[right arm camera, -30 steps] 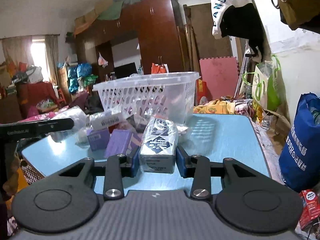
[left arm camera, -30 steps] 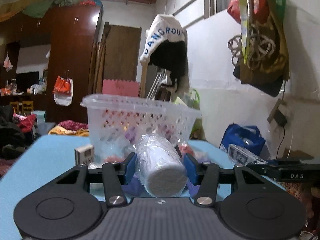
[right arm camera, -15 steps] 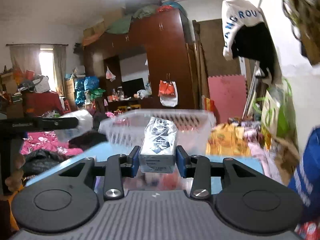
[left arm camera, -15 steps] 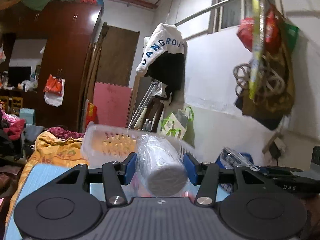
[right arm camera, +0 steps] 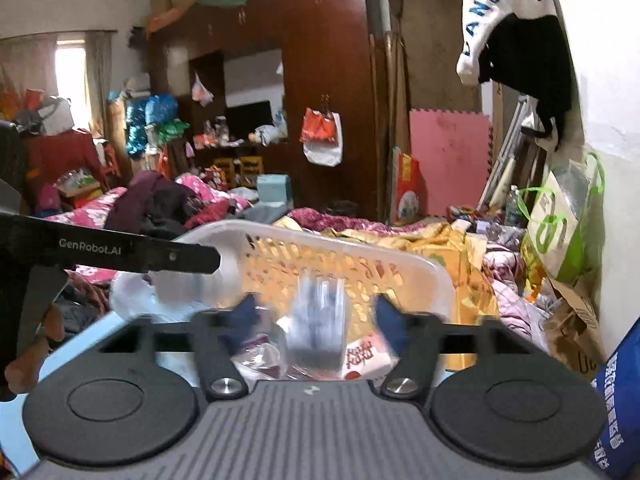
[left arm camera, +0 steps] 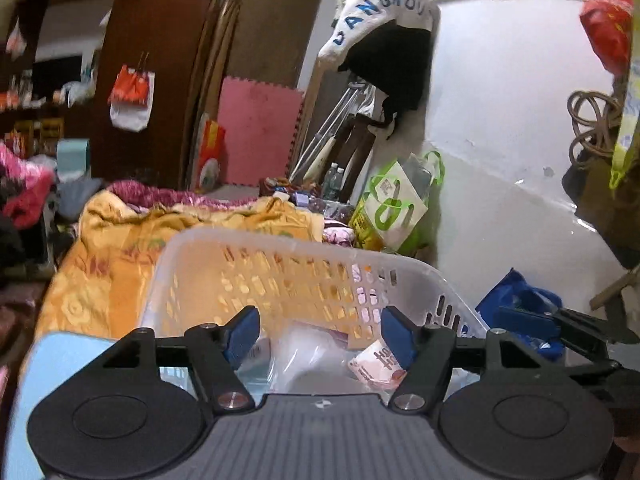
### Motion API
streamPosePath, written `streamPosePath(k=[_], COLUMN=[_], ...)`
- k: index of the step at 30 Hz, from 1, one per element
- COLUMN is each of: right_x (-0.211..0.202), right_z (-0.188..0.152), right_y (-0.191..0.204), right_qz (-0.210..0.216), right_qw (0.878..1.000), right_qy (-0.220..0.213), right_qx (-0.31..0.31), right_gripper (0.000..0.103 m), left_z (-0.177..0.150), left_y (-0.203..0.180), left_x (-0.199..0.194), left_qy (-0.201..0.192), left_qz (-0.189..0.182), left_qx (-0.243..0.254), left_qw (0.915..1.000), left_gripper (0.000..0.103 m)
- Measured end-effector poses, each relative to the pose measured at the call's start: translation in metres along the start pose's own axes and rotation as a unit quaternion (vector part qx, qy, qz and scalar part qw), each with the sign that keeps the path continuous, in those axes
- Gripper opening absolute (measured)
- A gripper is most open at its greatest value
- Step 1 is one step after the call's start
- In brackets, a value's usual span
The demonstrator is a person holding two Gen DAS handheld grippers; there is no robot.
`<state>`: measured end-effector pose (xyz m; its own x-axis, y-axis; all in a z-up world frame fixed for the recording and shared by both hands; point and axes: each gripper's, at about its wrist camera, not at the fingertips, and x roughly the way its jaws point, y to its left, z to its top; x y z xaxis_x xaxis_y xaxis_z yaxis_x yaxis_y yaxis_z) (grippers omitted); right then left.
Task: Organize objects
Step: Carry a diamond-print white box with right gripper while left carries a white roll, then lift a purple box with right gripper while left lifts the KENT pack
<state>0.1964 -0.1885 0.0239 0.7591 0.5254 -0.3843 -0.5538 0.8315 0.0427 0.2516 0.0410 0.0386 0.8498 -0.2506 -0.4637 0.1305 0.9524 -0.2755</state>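
Right now both grippers hang over the near rim of the white plastic laundry basket [left arm camera: 304, 276], looking down and forward into it. The left gripper [left arm camera: 320, 334] has its jaws spread wide with nothing between the blue pads; directly below and ahead of them, inside the basket, lies a clear plastic-wrapped item [left arm camera: 308, 344], too washed out to name with confidence, and beside it to the right a pink-and-white packet [left arm camera: 378, 362].

The right gripper [right arm camera: 316, 318] also shows its jaws parted, and a dark-printed packet [right arm camera: 318, 320] sits in the gap between them, motion-blurred. It appears to touch neither pad, so it reads as released and dropping, though the blur leaves that uncertain. Its long axis runs roughly upright, in line with the gap. Below it the same pink-and-white packet [right arm camera: 366, 356] lies on the basket floor, just right of the fall line.

So the coming move likely turns on clearance: each gripper must back up and away from the basket's near wall, which lies just under the jaws. The left gripper's arm [right arm camera: 120, 252] crosses the right view on the left, near the basket's left corner, so the two could brush.

Farther off, a yellow blanket [left arm camera: 120, 248] covers the bed behind the basket, and a blue shopping bag [left arm camera: 520, 300] stands to the right.
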Motion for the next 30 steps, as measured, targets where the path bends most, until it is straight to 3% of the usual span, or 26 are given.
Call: streamPosePath(k=[2,5,8,13,16,20,24,30], right_x=[-0.018,-0.057,-0.087,-0.114,-0.114,-0.1,-0.09,-0.078], right_z=[-0.008,-0.028,-0.065,-0.13,-0.142,-0.139,-0.14,-0.141], right_y=[-0.001,-0.006,-0.007,0.016,0.033,0.049,0.05,0.054], right_qz=[0.006,0.013,0.036,0.039,0.058,0.049,0.054,0.039], right_qw=[1.0,0.998,0.997,0.996,0.996,0.998,0.998,0.999], right_qy=[-0.013,-0.051,-0.055,-0.056,-0.056,-0.044,-0.028,-0.011], right_qx=[0.0,0.025,0.045,0.057,0.046,0.012,0.013,0.001], right_gripper=[0.083,0.103,0.103,0.103,0.103,0.103,0.088,0.073], left_z=[-0.006,-0.022,-0.053,-0.124,-0.152,-0.147,-0.14,-0.136], left_y=[0.002,0.005,0.015,0.032,0.042,0.046,0.044,0.053], left_x=[-0.015,-0.06,-0.105,-0.15,-0.153,-0.139,-0.122,-0.092], left_qy=[-0.014,-0.062,-0.102,-0.126,-0.117,-0.093,-0.077,-0.036], left_qz=[-0.015,-0.019,-0.028,0.013,0.03,0.051,0.064,0.084], left_qx=[0.008,0.02,0.023,0.026,0.015,0.008,0.013,0.015], left_qw=[0.9998,0.9977,0.9941,0.9916,0.9926,0.9943,0.9949,0.9957], left_gripper=[0.073,0.09,0.097,0.097,0.097,0.097,0.095,0.076])
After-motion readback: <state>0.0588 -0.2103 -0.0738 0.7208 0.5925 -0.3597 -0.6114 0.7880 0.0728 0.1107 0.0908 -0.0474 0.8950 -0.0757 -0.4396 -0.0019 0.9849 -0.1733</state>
